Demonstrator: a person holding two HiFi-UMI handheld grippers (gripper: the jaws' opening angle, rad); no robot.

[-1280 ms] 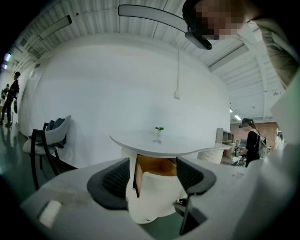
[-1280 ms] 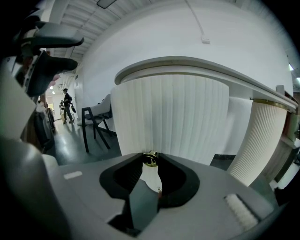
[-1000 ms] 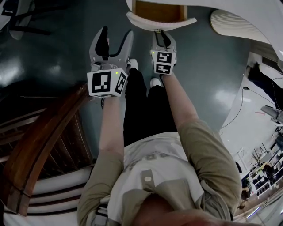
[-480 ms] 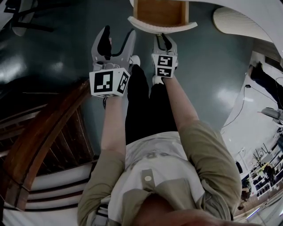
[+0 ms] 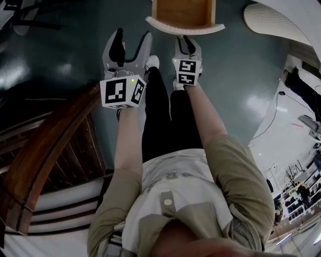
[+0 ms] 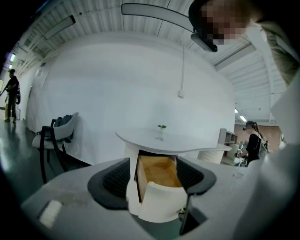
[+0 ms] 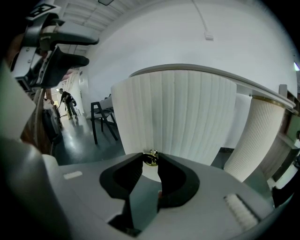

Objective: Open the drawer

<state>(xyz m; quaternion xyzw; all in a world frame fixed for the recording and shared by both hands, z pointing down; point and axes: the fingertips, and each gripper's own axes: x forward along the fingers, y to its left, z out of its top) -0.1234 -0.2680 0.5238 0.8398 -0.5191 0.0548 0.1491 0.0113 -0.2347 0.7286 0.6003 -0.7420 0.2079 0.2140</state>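
Right tool (image 7: 150,163) pinches the knob (image 7: 150,158) of the drawer (image 5: 183,14); left tool (image 5: 131,44) is spread, empty. Pull straight outward along the drawer, grip firm.

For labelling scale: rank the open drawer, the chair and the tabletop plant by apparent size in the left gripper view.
1. The drawer, nearest the camera, which inflates it.
2. The chair, similar in height but farther off.
3. The plant, by far smallest.
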